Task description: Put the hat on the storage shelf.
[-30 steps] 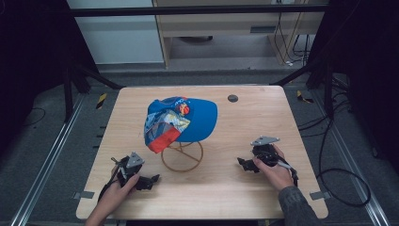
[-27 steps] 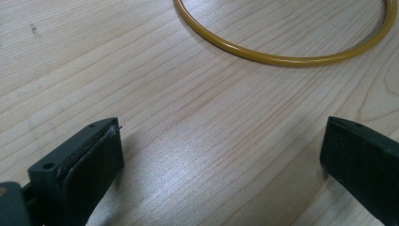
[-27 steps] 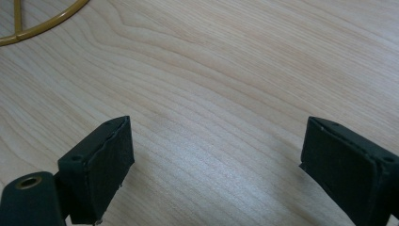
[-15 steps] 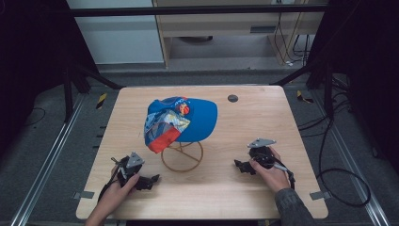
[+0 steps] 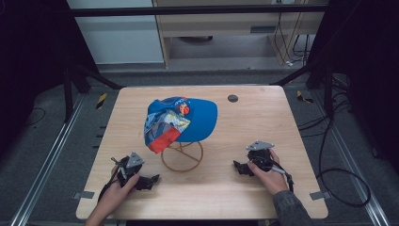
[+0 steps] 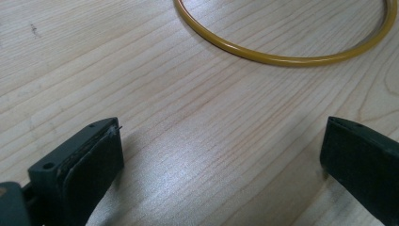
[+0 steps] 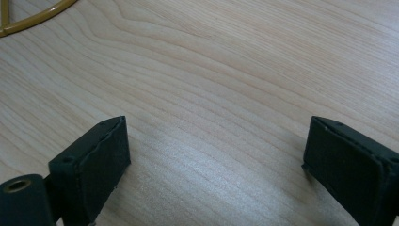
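Blue cap (image 5: 190, 117) is sitting atop a yellow wire stand (image 5: 182, 156) at mid-table (image 5: 263, 117) (a patterned cloth (image 5: 162, 128) is draping its left side). Left gripper (image 5: 149, 181) and right gripper (image 5: 239, 166) are resting on the wood either side of the stand, jaws spread wide, gripping nothing.

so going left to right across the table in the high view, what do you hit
left gripper → gold wire stand with the blue cap on top of it → right gripper. The small dark disc sits at the far edge, so its place in the order is unclear.
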